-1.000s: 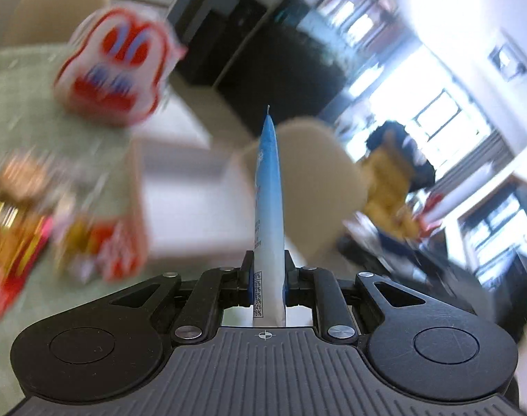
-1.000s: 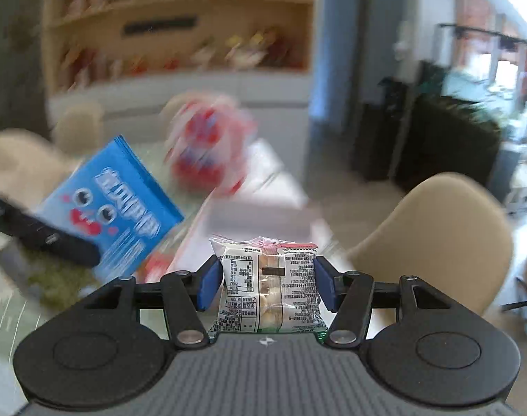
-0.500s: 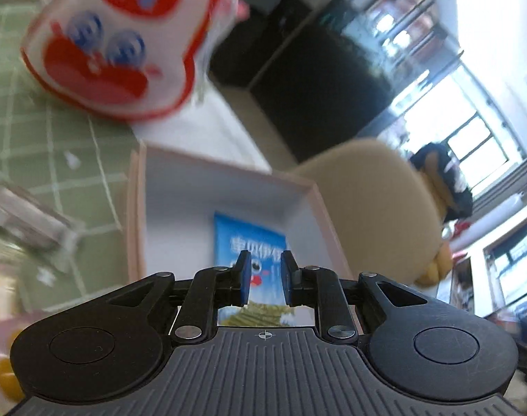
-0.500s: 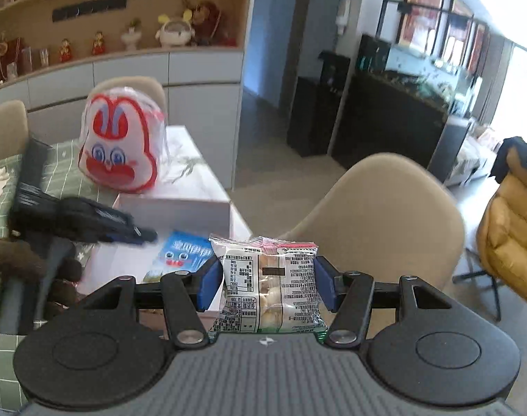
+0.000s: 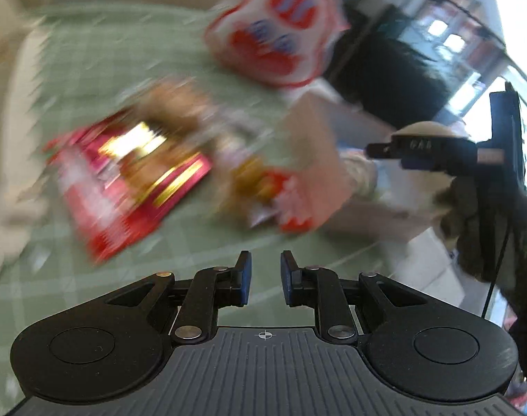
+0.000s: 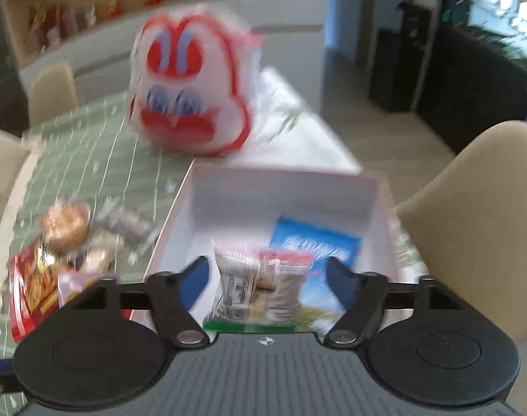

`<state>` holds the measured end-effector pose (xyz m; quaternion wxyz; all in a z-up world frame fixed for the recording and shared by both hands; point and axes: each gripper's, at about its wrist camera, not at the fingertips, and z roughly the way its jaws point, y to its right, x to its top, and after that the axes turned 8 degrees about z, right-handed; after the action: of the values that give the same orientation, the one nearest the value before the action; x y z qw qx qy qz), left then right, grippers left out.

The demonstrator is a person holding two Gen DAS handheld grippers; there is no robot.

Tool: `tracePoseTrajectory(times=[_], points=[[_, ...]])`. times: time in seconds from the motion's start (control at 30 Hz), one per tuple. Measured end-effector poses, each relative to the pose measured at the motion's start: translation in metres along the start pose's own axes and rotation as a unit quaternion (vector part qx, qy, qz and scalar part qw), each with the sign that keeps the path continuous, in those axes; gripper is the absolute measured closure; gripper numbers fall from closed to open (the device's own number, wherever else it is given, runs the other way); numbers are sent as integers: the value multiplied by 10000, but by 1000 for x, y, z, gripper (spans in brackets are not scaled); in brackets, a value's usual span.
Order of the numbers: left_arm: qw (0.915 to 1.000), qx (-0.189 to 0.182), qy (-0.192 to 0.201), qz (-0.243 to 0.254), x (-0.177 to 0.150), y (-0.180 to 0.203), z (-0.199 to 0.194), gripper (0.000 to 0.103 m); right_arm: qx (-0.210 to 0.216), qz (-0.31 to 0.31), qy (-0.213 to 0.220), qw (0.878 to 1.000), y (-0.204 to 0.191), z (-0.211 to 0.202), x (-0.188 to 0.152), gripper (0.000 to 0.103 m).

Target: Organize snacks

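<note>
Container: white open-topped cardboard box with pinkish outer walls (image 6: 284,187), standing on the green checked tablecloth (image 6: 100,149) at the table's edge.
Contents so far: flat blue snack packet (image 6: 318,242), lying on the box floor toward its right wall.
Item in transit: clear-wrapped snack pack with a printed label and a green bottom strip (image 6: 260,287), between the fingers of the right gripper (image 6: 266,277), over the box interior and partly overlapping the blue packet.
Right gripper: jaws opening; the blue pads stand clear of the pack on both sides, so it looks released.
Left gripper (image 5: 265,277): nothing between its fingers, which stand a narrow gap apart; aimed down at the tablecloth.
Stock still outside: red glossy snack bag (image 5: 124,180), small orange-and-red packet (image 5: 263,187) just beside the box wall, round brown bun-like item (image 6: 66,225); all blurred.
Bystander: white rabbit-faced bag with red trim (image 6: 190,100), behind the box.
Step in hand: dropping the wrapped pack into the box.
Next move, judged: lift the right gripper clear; widen the left gripper over a loose packet.
</note>
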<state>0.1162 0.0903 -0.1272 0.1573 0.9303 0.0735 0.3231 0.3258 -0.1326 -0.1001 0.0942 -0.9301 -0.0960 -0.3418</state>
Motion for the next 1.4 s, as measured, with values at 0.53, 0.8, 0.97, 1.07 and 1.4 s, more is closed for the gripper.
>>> tracePoseTrajectory(times=[0.53,0.8,0.97,1.07,1.4], points=[[9954,149,109,-937,-29,-38,-31,82,404,-2050,1222,9703,-111,-61,-125,53],[9964,76,-258,-804,-39,-24,-27,82,-80,-2431,974,9651,-132,-13,-148,71],[9963,62,-332,-791,-40,-21,-26,82,-214,-2769,1059,9548,-140,0,-150,89],[9959,53,-373,-818,-40,-22,-24,82,-143,-2655,1038,9584,-138,-8,-147,99],[9967,-164,-386,-690,-26,-23,-7,82,818,-1561,477,9832,-76,-72,-177,100]])
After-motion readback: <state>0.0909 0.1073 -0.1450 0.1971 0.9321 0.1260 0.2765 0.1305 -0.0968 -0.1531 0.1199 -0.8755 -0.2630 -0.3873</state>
